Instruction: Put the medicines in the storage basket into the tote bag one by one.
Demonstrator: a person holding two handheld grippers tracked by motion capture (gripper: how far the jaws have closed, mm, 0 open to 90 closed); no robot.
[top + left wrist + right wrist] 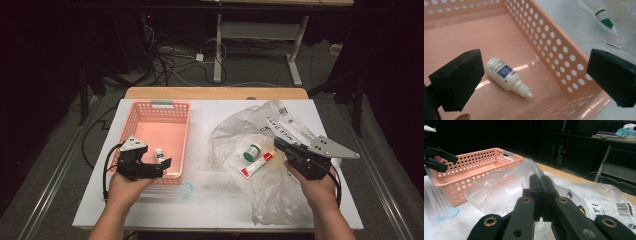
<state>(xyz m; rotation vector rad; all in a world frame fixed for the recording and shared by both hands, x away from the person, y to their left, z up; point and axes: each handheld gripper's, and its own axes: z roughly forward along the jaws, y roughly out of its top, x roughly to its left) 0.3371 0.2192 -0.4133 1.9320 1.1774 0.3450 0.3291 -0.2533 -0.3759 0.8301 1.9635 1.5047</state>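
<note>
A small white dropper bottle (506, 76) with a blue label lies on its side on the floor of the pink perforated basket (177, 107), near its front right corner (564, 65). My left gripper (161, 167) hovers over that corner, jaws wide open on either side of the bottle (159, 154) and well above it, holding nothing. My right gripper (280, 145) is shut, its two jaws pressed together (540, 182) over the crumpled clear plastic bag (250, 125). Whether it pinches the bag's film I cannot tell.
A green-capped white jar (252, 151) and a red-and-white tube (257, 164) lie on the bag between the hands. The white tabletop (210, 200) carries a faint blue ring mark (186, 190). Beyond its far wooden edge (215, 93) are cables and desk legs.
</note>
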